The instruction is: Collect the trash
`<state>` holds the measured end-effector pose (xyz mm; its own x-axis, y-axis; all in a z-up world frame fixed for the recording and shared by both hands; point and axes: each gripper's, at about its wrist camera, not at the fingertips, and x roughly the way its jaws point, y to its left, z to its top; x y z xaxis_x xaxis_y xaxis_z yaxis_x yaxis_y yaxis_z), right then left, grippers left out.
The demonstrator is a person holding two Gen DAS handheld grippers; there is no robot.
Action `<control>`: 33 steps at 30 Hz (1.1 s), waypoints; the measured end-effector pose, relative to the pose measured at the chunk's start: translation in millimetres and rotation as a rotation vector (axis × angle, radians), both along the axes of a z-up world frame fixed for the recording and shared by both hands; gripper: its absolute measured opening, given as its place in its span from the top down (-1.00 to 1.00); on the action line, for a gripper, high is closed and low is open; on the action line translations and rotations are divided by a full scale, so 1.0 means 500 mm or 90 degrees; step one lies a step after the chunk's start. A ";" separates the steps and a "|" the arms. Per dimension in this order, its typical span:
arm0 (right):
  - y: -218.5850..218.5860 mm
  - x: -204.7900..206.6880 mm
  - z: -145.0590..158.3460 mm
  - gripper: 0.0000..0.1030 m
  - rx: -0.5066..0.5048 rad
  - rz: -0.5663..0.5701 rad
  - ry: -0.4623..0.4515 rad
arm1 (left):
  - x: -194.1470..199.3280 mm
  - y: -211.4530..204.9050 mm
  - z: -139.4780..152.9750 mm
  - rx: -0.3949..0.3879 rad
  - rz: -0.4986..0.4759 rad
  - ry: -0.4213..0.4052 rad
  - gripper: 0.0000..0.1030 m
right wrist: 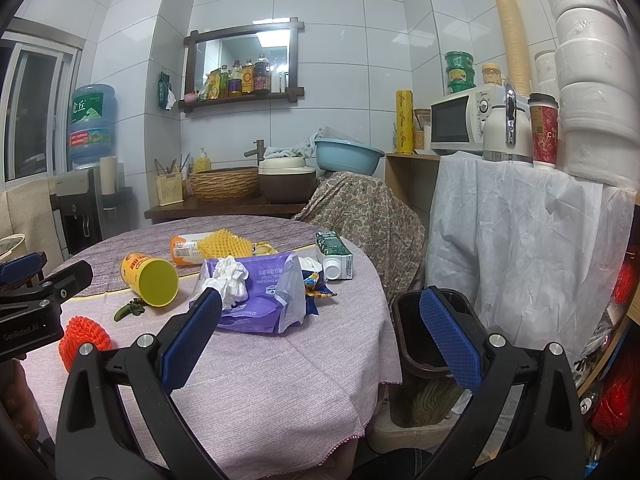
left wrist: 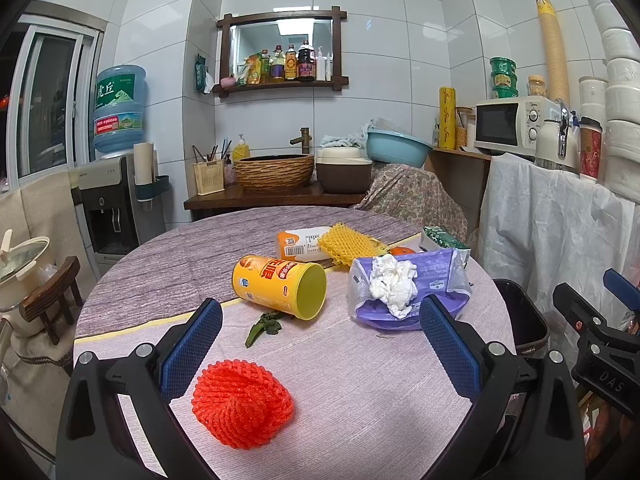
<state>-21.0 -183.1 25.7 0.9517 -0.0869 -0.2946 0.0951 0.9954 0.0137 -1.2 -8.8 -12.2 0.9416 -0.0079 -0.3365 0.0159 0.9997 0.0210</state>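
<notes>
On the round table (left wrist: 360,380) lies an orange foam fruit net (left wrist: 242,404), close in front of my open left gripper (left wrist: 320,344) and near its left finger. Behind it lie a tipped yellow chip can (left wrist: 276,286), a green pepper stem (left wrist: 262,326), and a purple wipes pack (left wrist: 404,284) topped with crumpled white tissue (left wrist: 392,284). A yellow foam net (left wrist: 348,244) rests on an orange-and-white bottle (left wrist: 300,244). My right gripper (right wrist: 320,336) is open and empty over the table's right edge. Beside the table stands a dark trash bin (right wrist: 432,344). A green milk carton (right wrist: 334,256) lies at the far edge.
A cloth-draped chair (right wrist: 360,216) stands behind the table. A white-covered counter (right wrist: 520,240) with a microwave (right wrist: 460,124), flask and stacked bowls is on the right. A water dispenser (left wrist: 116,184) stands on the left, a sink counter (left wrist: 272,192) at the back.
</notes>
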 end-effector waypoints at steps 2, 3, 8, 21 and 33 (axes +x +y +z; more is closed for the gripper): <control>0.000 -0.001 0.000 -0.91 0.000 0.000 0.001 | -0.003 -0.003 -0.004 0.000 0.000 0.001 -0.90; 0.000 -0.001 0.000 -0.91 0.000 0.000 0.001 | 0.003 0.002 0.003 0.000 0.000 0.001 -0.90; 0.001 0.003 -0.003 -0.91 -0.003 0.000 0.004 | -0.003 -0.003 -0.007 0.001 -0.002 0.004 -0.90; 0.018 0.073 -0.059 -0.91 -0.008 0.133 0.102 | 0.035 0.127 -0.039 -0.048 -0.042 0.098 -0.90; 0.085 0.153 -0.104 -0.90 -0.042 0.207 0.177 | 0.080 0.177 -0.112 -0.025 -0.046 0.242 -0.67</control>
<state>55.5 -140.7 -26.3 0.8181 0.1777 -0.5469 -0.2327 0.9720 -0.0324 38.7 79.6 -68.1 0.7460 -0.0894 -0.6599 0.0860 0.9956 -0.0377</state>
